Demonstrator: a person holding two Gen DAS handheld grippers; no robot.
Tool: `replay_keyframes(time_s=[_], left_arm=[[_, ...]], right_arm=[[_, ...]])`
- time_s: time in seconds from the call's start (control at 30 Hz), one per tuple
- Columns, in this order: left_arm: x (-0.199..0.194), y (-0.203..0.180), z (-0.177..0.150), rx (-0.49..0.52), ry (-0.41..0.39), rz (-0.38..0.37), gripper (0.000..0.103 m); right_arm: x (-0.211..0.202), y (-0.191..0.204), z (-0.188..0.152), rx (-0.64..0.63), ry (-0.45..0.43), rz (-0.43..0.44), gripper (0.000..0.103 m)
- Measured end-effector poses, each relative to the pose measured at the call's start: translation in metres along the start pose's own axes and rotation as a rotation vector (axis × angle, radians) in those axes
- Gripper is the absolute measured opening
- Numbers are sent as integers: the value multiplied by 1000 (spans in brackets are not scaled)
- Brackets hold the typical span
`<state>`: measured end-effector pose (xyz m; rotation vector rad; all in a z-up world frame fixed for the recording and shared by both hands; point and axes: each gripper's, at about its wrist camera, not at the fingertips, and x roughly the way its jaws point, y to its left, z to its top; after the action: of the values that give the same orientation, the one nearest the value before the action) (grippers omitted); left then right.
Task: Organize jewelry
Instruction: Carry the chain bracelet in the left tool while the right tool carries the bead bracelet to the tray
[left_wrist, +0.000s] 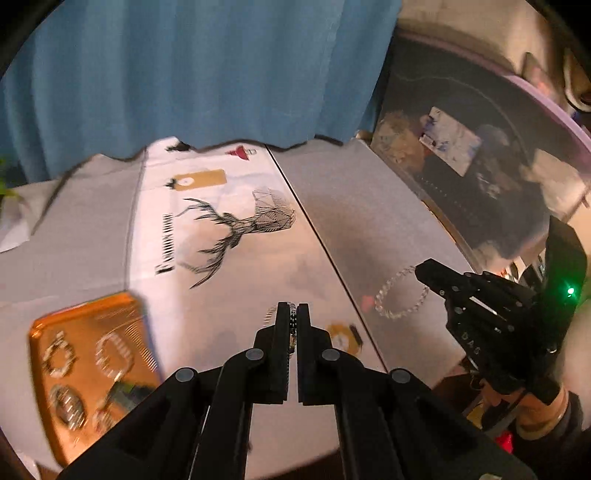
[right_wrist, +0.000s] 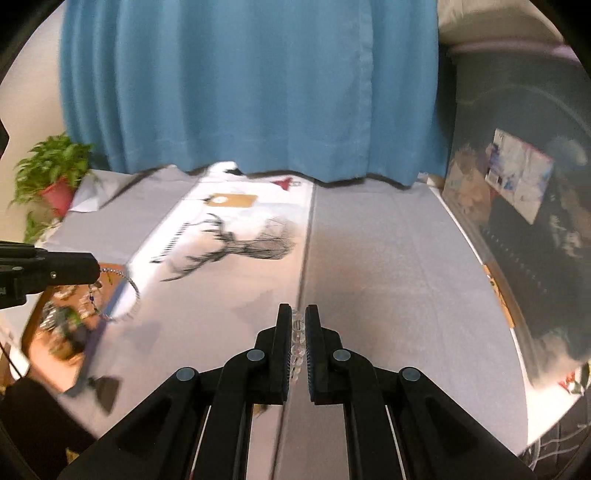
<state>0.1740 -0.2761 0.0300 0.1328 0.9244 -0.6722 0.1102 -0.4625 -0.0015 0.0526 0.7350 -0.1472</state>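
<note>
My left gripper (left_wrist: 293, 307) is shut on a dark-beaded bracelet (left_wrist: 293, 325) and holds it above the table; in the right wrist view the same bracelet (right_wrist: 125, 291) hangs as a loop from the left gripper (right_wrist: 96, 272) near the tray. My right gripper (right_wrist: 298, 309) is shut on a clear-bead bracelet (right_wrist: 297, 343); in the left wrist view that bracelet (left_wrist: 400, 293) dangles as a ring from the right gripper (left_wrist: 419, 271) over the grey cloth. An orange tray (left_wrist: 40, 343) at lower left holds several bracelets (left_wrist: 112, 354).
A white cloth with a deer print (left_wrist: 236, 229) covers the table's middle, grey cloth (right_wrist: 388, 266) to its right. A blue curtain (right_wrist: 258, 92) hangs behind. A potted plant (right_wrist: 51, 177) stands at far left. Dark clutter (right_wrist: 535, 229) lines the right edge.
</note>
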Motion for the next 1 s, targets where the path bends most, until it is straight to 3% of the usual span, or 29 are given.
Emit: replay_keyframes(time_s=[0.23, 0.43, 0.77, 1.0], left_arm=[[-74, 8, -74, 12, -42, 64, 1], [-122, 23, -139, -14, -54, 107, 1], [-174, 46, -238, -81, -54, 147, 1], [-185, 53, -278, -117, -39, 155, 1]], right_arm=[[-88, 58, -43, -38, -35, 74, 8], [-139, 109, -88, -70, -26, 144, 8], [-186, 183, -152, -154, 15, 233, 8], [-200, 226, -183, -235, 46, 287, 8]])
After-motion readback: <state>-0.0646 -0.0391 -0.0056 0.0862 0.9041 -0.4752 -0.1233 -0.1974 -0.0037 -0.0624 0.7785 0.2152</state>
